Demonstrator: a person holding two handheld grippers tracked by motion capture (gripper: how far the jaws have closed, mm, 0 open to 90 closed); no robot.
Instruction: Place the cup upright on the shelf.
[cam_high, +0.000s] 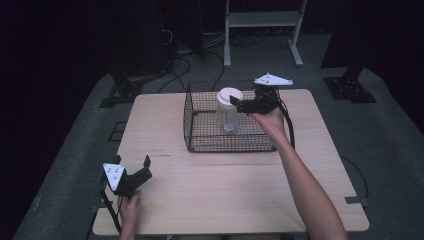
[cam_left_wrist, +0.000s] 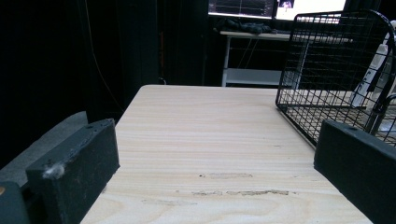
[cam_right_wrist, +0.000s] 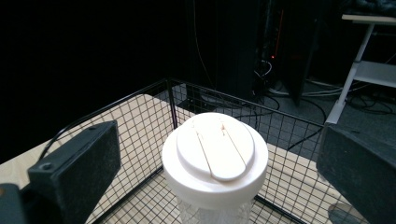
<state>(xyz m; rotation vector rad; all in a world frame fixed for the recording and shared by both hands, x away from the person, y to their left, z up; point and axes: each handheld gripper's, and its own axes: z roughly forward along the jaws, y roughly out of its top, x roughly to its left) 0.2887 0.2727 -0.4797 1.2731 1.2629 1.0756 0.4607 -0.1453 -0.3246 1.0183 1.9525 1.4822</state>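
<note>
Flanking the white lid (cam_right_wrist: 215, 154) of one clear bottle (cam_high: 228, 116), right gripper (cam_high: 243, 104) jaws gape wide, gripping nothing; bottle stands upright inside the one wire basket (cam_high: 200, 142). Grasp not yet made, lift-out seemingly left. Left gripper (cam_high: 134, 167) open, empty, over bare table (cam_high: 225, 200).

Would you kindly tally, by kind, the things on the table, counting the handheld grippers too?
Black wire mesh basket: 1
Clear plastic bottle with a white flip-top lid, standing upright in the basket: 1
Black two-jaw grippers, left gripper and right gripper, both open: 2
Total: 4
</note>
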